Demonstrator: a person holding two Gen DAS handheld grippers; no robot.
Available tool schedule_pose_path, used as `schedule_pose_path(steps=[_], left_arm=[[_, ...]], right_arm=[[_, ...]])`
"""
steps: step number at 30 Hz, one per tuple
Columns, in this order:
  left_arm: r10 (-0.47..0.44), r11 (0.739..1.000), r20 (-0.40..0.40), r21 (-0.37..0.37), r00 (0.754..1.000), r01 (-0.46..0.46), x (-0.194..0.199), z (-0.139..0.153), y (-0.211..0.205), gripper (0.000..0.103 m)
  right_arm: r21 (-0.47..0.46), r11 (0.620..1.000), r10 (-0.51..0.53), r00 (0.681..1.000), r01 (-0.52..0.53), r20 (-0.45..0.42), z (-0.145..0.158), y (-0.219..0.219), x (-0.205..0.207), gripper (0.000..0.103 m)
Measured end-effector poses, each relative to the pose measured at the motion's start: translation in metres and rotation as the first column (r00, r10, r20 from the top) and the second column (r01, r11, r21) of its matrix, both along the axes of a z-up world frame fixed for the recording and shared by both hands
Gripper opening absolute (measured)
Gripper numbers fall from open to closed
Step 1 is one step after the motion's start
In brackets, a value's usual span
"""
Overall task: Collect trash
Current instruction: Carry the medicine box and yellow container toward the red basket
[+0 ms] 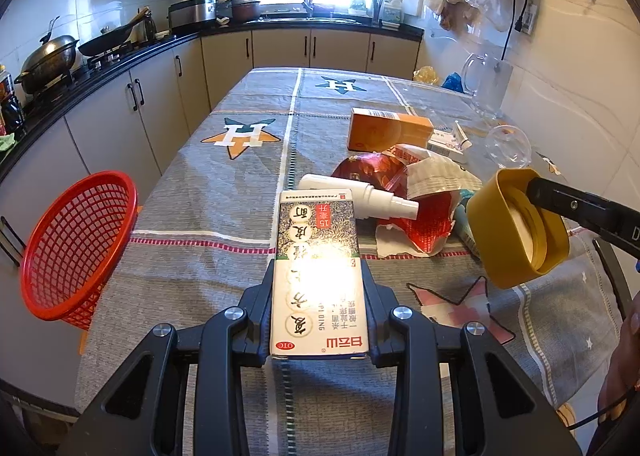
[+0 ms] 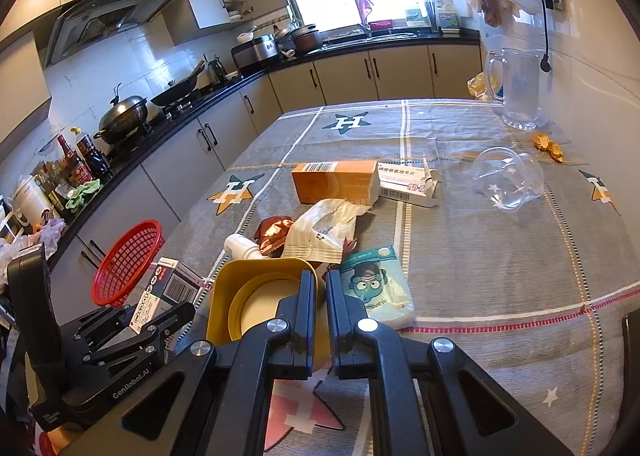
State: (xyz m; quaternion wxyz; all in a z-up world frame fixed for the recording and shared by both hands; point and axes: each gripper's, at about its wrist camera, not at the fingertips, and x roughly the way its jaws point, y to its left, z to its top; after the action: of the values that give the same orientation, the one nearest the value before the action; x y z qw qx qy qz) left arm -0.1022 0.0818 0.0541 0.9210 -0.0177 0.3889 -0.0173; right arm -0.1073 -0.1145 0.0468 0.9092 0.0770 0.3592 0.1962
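Observation:
My left gripper (image 1: 320, 284) is shut on a white and dark patterned medicine box (image 1: 318, 256), held above the grey tablecloth. A red mesh basket (image 1: 76, 244) hangs off the table's left edge, to the left of the box. My right gripper (image 2: 320, 280) is shut on the wall of a yellow cap (image 2: 256, 296), one finger inside it and one outside. In the left wrist view that yellow cap (image 1: 516, 228) hovers at the right. The right wrist view shows the left gripper (image 2: 160, 320) with the box (image 2: 168, 288) near the basket (image 2: 128, 264).
On the table (image 1: 200, 196) lie a white spray bottle (image 1: 360, 196), a red foil wrapper (image 1: 400, 184), an orange box (image 1: 388, 128), a cartoon tissue pack (image 2: 376, 284), a clear plastic cup (image 2: 508, 184) and a glass pitcher (image 2: 516, 88). Kitchen counters run along the left.

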Motion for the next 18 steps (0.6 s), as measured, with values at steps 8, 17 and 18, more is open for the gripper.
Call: schedule_pose_path(steps=[8, 17, 18], left_arm=[[0.024, 1.0, 0.004, -0.015, 1.0, -0.024, -0.004, 0.002, 0.013, 0.033], [0.062, 0.997, 0.011, -0.039, 0.998, -0.062, -0.007, 0.002, 0.034, 0.033], [0.066, 0.997, 0.012, -0.042, 0.998, -0.065, -0.008, 0.002, 0.036, 0.033]], right_arm=[[-0.017, 1.0, 0.024, 1.0, -0.024, 0.003, 0.002, 0.017, 0.002, 0.007], [-0.041, 0.998, 0.052, 0.999, -0.052, 0.0, 0.002, 0.04, 0.006, 0.007], [-0.043, 0.998, 0.054, 0.999, -0.054, -0.001, 0.003, 0.043, 0.007, 0.007]])
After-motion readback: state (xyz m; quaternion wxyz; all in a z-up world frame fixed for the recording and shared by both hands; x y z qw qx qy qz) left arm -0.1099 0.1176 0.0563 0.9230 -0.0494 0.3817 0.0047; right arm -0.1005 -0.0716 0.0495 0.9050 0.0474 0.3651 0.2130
